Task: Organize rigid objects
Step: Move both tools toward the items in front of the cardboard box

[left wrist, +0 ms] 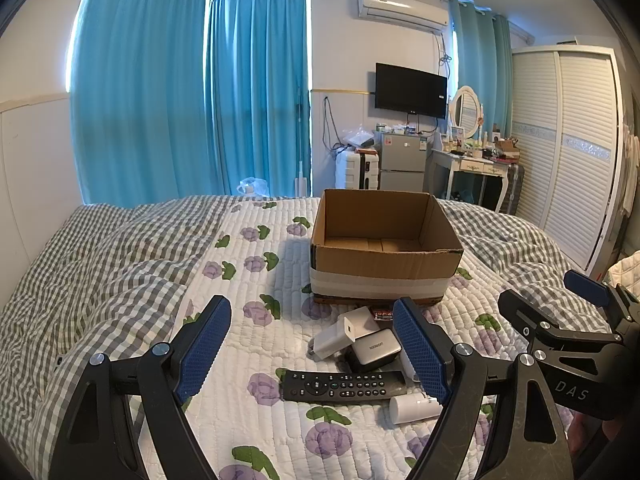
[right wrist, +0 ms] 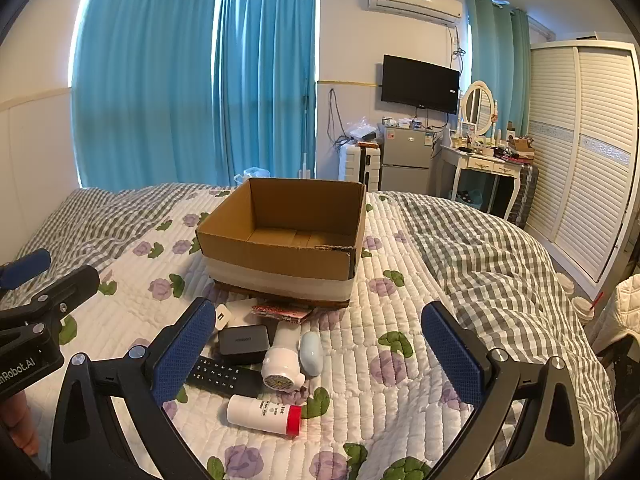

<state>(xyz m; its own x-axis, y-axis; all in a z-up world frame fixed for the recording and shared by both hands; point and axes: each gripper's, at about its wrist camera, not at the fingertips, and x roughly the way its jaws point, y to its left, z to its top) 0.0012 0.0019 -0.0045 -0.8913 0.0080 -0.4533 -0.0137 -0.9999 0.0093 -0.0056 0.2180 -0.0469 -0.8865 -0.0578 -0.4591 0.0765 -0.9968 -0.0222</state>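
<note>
Both tools gape wide, empty; left tool straddles the black remote, long axis left-right, near the chargers; right tool hovers right of the pile; the empty cardboard box sits beyond on the bed.

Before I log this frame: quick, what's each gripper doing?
Left gripper: open, holding nothing.
Right gripper: open, holding nothing.
</note>
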